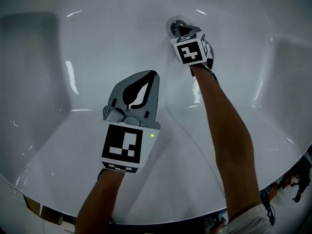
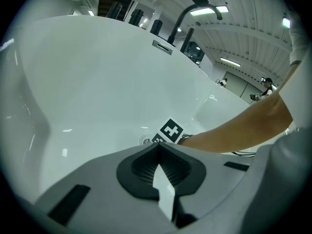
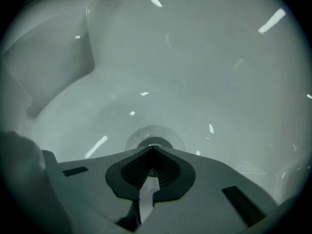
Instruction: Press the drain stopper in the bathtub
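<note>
- Head view: a glossy white bathtub [image 1: 73, 145] fills the frame. The round chrome drain stopper [image 1: 174, 25] sits in the tub floor near the top centre. It lies flat with its face turned up, and being round it shows no long axis. The right gripper [image 1: 181, 32] points steeply down at it, tips at the stopper's near edge. Whether they touch cannot be told here. The left gripper [image 1: 151, 75] hangs lower in the frame, well apart from the stopper, with its jaws together and nothing between them.
- Left gripper view: the left gripper [image 2: 158, 146] has its grey jaws closed pad to pad, with nothing between them. Beyond the tips, the right gripper's black-and-white marker cube [image 2: 169, 130] stands over the drain stopper [image 2: 146, 141], of which only a sliver shows beside the cube. A bare forearm [image 2: 234, 128] reaches in from the right. A black faucet [image 2: 194, 12] rises above the far rim.
- Right gripper view: the right gripper [image 3: 153, 149] has its jaws pressed together and holds nothing. The drain stopper [image 3: 155, 141] lies just past their tips, ringed by a paler circular recess in the tub floor [image 3: 195, 82].
</note>
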A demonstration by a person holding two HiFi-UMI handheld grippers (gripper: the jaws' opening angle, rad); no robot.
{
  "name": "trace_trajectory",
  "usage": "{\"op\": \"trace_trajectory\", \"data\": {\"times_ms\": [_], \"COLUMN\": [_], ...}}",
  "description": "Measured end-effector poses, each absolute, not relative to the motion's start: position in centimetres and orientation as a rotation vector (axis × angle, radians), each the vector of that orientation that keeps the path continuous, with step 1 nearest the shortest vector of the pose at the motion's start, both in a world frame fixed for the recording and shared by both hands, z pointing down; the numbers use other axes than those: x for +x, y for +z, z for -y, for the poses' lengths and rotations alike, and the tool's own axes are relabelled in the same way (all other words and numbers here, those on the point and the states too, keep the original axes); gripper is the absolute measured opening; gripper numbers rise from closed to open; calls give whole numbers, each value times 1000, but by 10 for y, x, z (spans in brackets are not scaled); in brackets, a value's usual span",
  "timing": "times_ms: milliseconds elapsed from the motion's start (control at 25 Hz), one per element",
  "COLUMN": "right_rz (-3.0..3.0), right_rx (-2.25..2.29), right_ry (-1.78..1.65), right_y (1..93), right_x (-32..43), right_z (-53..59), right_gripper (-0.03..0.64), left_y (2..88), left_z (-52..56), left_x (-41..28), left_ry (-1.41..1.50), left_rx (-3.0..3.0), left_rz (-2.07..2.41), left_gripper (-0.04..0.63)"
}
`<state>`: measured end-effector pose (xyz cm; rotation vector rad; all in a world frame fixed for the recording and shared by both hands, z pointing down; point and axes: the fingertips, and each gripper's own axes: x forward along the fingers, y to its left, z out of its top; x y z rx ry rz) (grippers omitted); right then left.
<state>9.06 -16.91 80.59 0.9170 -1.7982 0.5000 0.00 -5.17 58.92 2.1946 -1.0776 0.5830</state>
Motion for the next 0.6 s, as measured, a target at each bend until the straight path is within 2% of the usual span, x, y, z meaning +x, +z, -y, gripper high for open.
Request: {"op": "trace_trajectory", "data": {"times_ms": [600], "right_rz": [1790], "right_rx": [898], "right_ry": [518], "right_y": [812], "right_x": [92], "right_z": [170], "right_gripper": [17], "left_y": [599], "left_z": [44], "left_x": [5], "left_ry": [580], "left_rx": [2183], "left_rz": [1038], "left_gripper": [-3]}}
